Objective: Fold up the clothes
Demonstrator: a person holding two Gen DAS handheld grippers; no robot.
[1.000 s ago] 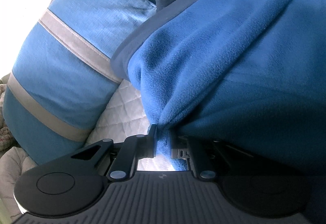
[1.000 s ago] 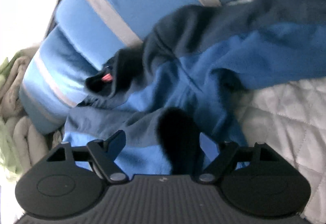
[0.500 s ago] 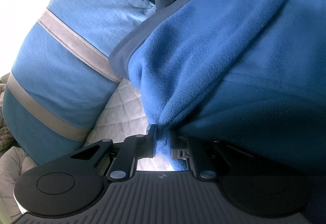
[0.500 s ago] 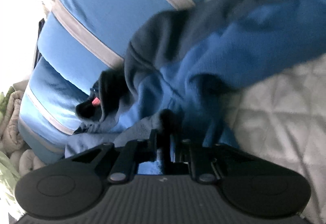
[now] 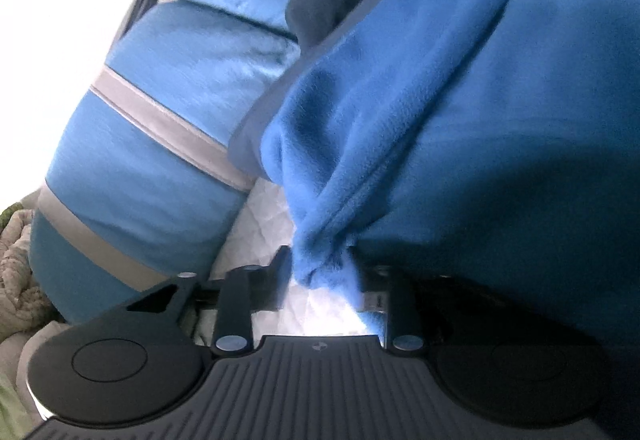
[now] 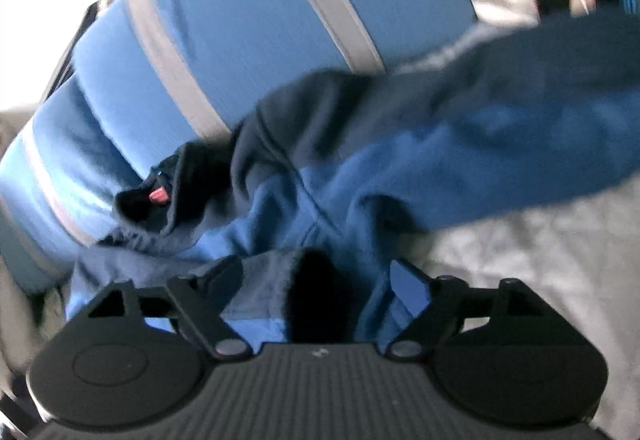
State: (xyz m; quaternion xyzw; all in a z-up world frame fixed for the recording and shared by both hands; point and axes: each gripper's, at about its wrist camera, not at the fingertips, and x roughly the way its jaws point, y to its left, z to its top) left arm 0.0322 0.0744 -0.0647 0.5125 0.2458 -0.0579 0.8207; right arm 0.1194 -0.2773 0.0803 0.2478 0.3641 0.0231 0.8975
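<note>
1. Fingers of the left gripper [image 5: 320, 272] have just been opening: half a second ago they pinched a bunched tip of the blue fleece garment [image 5: 460, 99] tight, now there is a gap on the left side and the tip sits loose between them, leaning on the right finger. Partly open, grip looks released.
2. Left view: fleece hangs over most of the right side, grey trim edge toward the striped blue pillow [image 5: 152, 159], white quilted bed cover [image 5: 256, 232] below.
3. Right gripper [image 6: 310, 276] fingers have also just been opening: nearly closed on the dark sleeve cuff [image 6: 312, 292] half a second ago, now spread wide. Cuff lies between them, pads not pressing on it. Holds nothing.
4. Right view, blurred: garment is crumpled on the bed against the pillow, navy collar with a red tab [image 6: 158, 195] at left, one sleeve stretching off to the right.
5. Judgement: both grips let go together, so one fold or placement looks finished; garment is still rumpled, needs regrasping and smoothing next.
</note>
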